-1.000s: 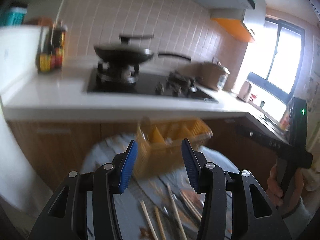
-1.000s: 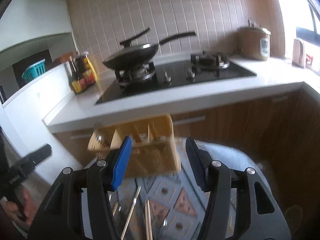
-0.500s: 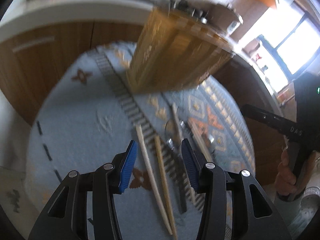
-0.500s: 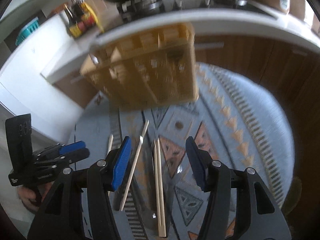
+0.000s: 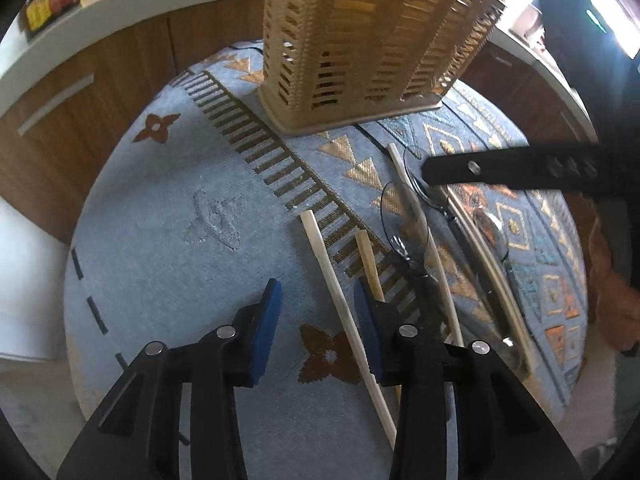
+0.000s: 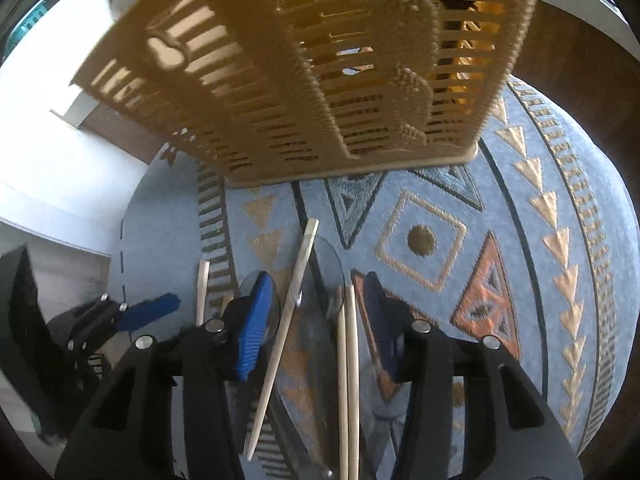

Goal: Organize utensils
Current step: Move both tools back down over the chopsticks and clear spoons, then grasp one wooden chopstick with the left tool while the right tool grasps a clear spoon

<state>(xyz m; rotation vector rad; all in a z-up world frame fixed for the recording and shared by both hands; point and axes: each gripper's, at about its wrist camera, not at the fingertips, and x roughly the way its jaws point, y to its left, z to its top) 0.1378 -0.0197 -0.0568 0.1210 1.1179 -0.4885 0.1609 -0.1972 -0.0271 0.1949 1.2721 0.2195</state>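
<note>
Chopsticks point(image 5: 340, 292), wooden, several, lying loose on patterned blue cloth point(image 5: 168, 216) in front of slatted tan utensil basket point(image 5: 360, 40), clear plastic spoons point(image 5: 404, 216) among them. Left gripper point(image 5: 318, 320): jaws wide apart, holding nothing. Right gripper point(image 6: 316, 316): likewise parted and unladen, above chopsticks.

Slatted plastic basket point(image 5: 360, 40), wooden chopsticks point(image 5: 340, 292)

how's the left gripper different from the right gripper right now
The left gripper has one pale chopstick running between its fingers; the right gripper straddles several chopsticks and a clear plastic spoon. The left gripper hovers over the plain blue part of the tablecloth, the right over its patterned part. Both are open, holding nothing, and point toward the utensil basket.
</note>
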